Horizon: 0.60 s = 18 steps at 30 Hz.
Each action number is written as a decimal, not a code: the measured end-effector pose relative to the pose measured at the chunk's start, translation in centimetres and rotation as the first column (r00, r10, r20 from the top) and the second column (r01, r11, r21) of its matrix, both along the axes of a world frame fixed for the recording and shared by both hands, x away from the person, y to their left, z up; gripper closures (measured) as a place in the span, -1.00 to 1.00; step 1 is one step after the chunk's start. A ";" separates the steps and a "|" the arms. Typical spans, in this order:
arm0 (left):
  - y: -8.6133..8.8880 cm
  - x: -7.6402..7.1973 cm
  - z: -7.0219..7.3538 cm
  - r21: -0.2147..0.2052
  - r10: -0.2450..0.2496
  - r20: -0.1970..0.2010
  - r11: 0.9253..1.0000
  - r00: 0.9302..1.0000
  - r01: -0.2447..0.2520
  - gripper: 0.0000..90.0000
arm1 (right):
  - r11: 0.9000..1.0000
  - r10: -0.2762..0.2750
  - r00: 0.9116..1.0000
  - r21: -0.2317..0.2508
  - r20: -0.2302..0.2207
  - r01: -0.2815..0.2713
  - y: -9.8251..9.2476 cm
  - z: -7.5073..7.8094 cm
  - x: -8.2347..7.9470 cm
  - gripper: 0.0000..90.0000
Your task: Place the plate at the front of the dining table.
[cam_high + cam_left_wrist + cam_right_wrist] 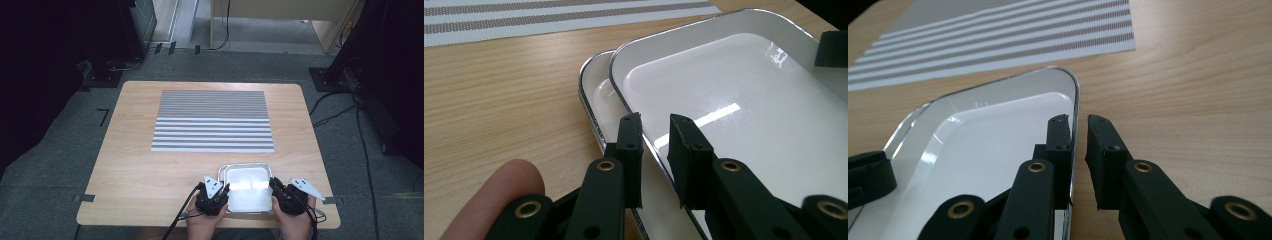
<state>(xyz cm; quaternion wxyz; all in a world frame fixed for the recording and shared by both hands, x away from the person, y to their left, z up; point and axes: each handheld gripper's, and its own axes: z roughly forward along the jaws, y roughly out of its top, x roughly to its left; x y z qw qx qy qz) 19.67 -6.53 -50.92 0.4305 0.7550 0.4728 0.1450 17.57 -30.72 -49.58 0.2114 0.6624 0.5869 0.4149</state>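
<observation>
The bench (150,170) holds a striped mat (214,120) far past the fingers. Two stacked white trays (247,187) sit between both grippers. Left fingers (655,145) and right fingers (1078,145) straddle the top tray's rims, maybe not squeezing

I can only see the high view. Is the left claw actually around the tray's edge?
Observer: Yes. The top tray has its rim between the left claw jaws, which stand apart and are not pinching.
Operator: And the right claw?
Observer: The right claw straddles the opposite rim, with a gap beside its outer jaw.
Operator: One tray or two?
Observer: Two. A second tray lies underneath, its rim poking out beside the top one.
</observation>
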 end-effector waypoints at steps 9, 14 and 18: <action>-0.3 0.0 -0.3 -0.027 -0.015 -0.025 1.000 1.000 0.015 0.60 | 0.991 -0.073 0.997 0.110 -0.029 0.075 -0.6 -0.1 0.1 0.99; 0.1 -0.1 0.3 -0.052 -0.003 0.001 0.999 1.000 0.003 0.69 | 0.990 -0.093 0.996 0.107 -0.003 0.093 -0.2 0.1 -0.2 1.00; 0.8 0.1 1.1 -0.077 0.013 0.020 0.997 1.000 -0.012 0.77 | 0.987 -0.094 0.995 0.134 0.026 0.089 0.0 0.4 -0.3 0.99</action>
